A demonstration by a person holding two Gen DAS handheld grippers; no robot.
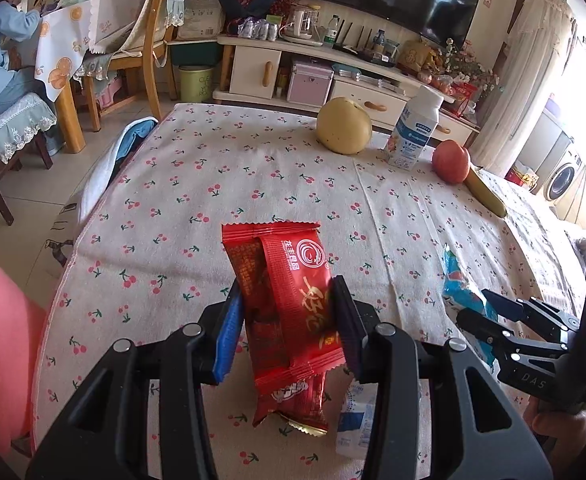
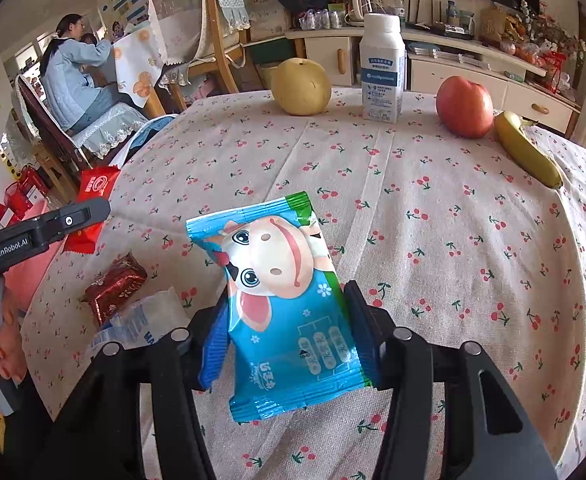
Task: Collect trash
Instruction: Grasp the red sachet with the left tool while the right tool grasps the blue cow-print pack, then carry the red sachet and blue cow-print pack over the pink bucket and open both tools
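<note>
A red snack wrapper (image 1: 289, 300) stands lifted above the cherry-print tablecloth (image 1: 253, 176), with my left gripper (image 1: 289, 312) shut on it. A blue wrapper with a cartoon cow (image 2: 285, 304) sits between the pads of my right gripper (image 2: 285, 320), which press on its sides. In the left wrist view the right gripper (image 1: 489, 312) shows at the right edge with the blue wrapper (image 1: 457, 284). The left gripper (image 2: 89, 208) and red wrapper (image 2: 97, 188) show at the left of the right wrist view. A dark red wrapped sweet (image 2: 113, 284) and a white-blue wrapper (image 2: 141, 320) lie on the cloth.
A yellow pear (image 1: 343, 126), a white bottle (image 1: 413, 132), a red apple (image 1: 451, 160) and a banana (image 1: 485, 194) stand along the table's far side. A pink bin (image 1: 1, 340) is at the table's left edge. A person in blue (image 1: 1, 52) sits at another table.
</note>
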